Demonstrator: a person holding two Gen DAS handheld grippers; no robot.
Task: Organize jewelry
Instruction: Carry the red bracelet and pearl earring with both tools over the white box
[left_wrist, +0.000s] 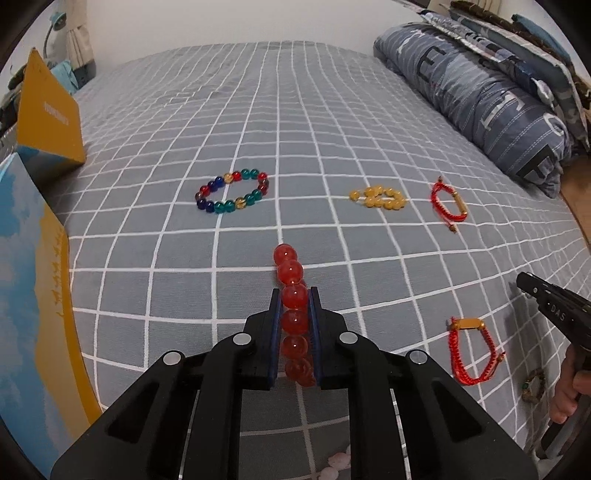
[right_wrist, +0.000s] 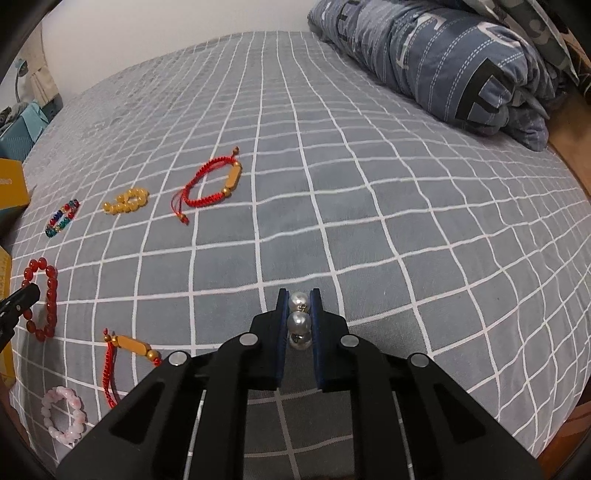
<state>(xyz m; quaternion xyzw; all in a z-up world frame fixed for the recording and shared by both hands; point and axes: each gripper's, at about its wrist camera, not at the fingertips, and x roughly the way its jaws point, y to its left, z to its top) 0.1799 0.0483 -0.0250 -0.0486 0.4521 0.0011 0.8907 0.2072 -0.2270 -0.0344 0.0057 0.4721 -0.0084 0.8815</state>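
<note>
My left gripper (left_wrist: 294, 297) is shut on a red bead bracelet (left_wrist: 290, 271), whose beads run between the blue pads and stick out past the fingertips. From the right wrist view the same red bead bracelet (right_wrist: 50, 291) lies on the bed with the left gripper's tip (right_wrist: 24, 295) on it. My right gripper (right_wrist: 299, 299) is shut on a string of silver pearl beads (right_wrist: 298, 322). A multicoloured bead bracelet (left_wrist: 232, 191), a yellow bead bracelet (left_wrist: 380, 196) and two red cord bracelets (left_wrist: 448, 202) (left_wrist: 469, 349) lie spread on the grey checked bedsheet (left_wrist: 332, 129).
A yellow and blue box (left_wrist: 48, 122) and a blue and yellow board (left_wrist: 33, 295) stand along the left edge. A rolled blue quilt (left_wrist: 476, 96) lies at the far right. A pink bead bracelet (right_wrist: 62, 415) rests near the front edge. A hand (left_wrist: 569, 391) holds the right gripper's handle.
</note>
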